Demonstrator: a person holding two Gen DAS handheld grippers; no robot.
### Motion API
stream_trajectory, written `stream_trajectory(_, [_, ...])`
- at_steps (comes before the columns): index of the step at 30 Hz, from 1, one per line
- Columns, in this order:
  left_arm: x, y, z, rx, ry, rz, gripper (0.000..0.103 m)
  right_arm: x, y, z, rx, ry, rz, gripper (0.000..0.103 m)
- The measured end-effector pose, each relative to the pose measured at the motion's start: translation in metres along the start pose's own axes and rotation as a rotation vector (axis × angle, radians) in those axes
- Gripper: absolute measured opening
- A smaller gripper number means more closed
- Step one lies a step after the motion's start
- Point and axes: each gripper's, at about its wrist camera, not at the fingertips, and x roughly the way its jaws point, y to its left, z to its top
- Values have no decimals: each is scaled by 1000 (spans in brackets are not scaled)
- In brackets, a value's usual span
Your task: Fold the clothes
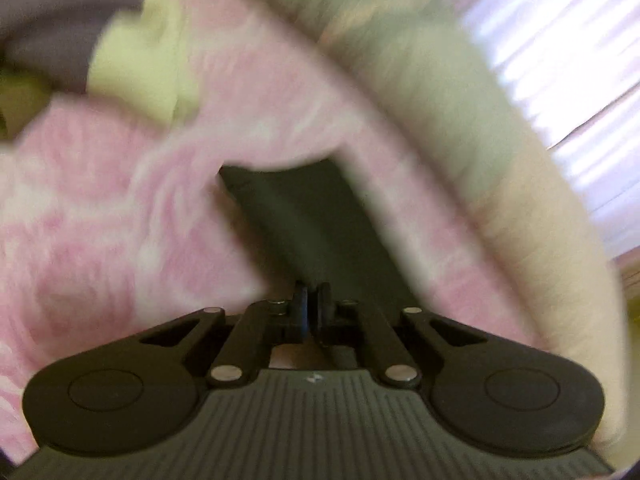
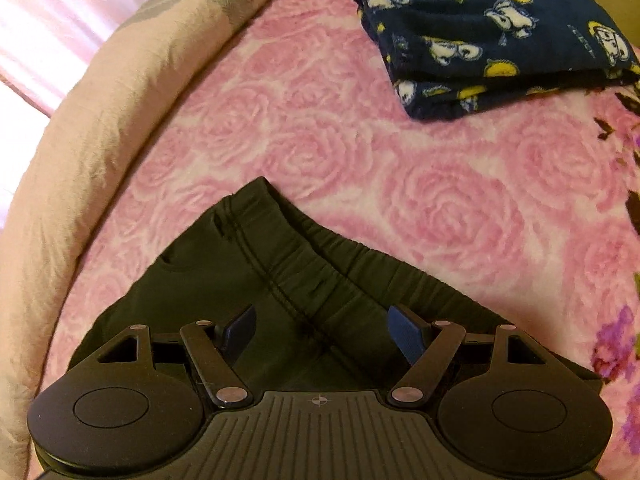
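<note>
Pants, dark, flat on pink bed, waistband ahead of spread-apart, empty right gripper. Left gripper fingers clenched, dark cloth just beyond; grasp unclear through blur. Mid-fold, probably; next, right pinches waistband edge.

The setting is showing itself as a home bedroom. A pink rose-patterned fleece blanket is covering a bed surface, and a cream and grey quilted bolster is running along its edge. Pink curtains are letting daylight through behind it. Household laundry is lying on the blanket: a folded navy cartoon-print garment and dark green trousers with an elastic waistband. The left wrist view is blurred.
</note>
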Motion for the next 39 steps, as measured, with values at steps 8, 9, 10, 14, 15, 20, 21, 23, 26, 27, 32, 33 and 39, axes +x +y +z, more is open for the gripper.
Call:
stream_trajectory(8, [-92,-112,72,79,-131,-219,7,24,17,21,22,-16,1,76])
stream_trajectory(9, [-76,-123,76,103,-115,-194,10,27,21,24,21,-16,9,76])
stream_trajectory(10, [-54,-127,75,118,-87,-150,13,29,27,26,13,-18,20,76])
stream_trajectory(14, [33,-143,73,180,27,29,24,38,42,30,-27,-23,44,76])
stream_trajectory(15, [55,-146,73,196,56,74,24,38,42,30,-34,-22,44,76])
stream_trajectory(20, [89,-68,43,73,151,215,23,39,39,30,-66,-19,42,76])
stream_trajectory(21, [92,-50,40,29,161,234,23,39,37,29,-63,-18,35,76])
stream_trajectory(23, [100,-29,41,-45,151,228,23,39,32,26,-54,-18,18,76])
stream_trajectory(26, [108,-18,50,-129,98,141,23,40,26,23,-40,-16,-9,76])
stream_trajectory(27, [112,-20,52,-135,86,118,23,40,23,21,-36,-16,-17,76])
stream_trajectory(32, [154,-41,58,-109,107,126,20,43,19,16,-26,-18,-60,76])
stream_trajectory(33, [158,-45,57,-76,110,145,17,44,20,16,-26,-19,-68,76])
stream_trajectory(39, [103,-63,74,198,73,122,2,48,24,16,-29,-20,-98,76])
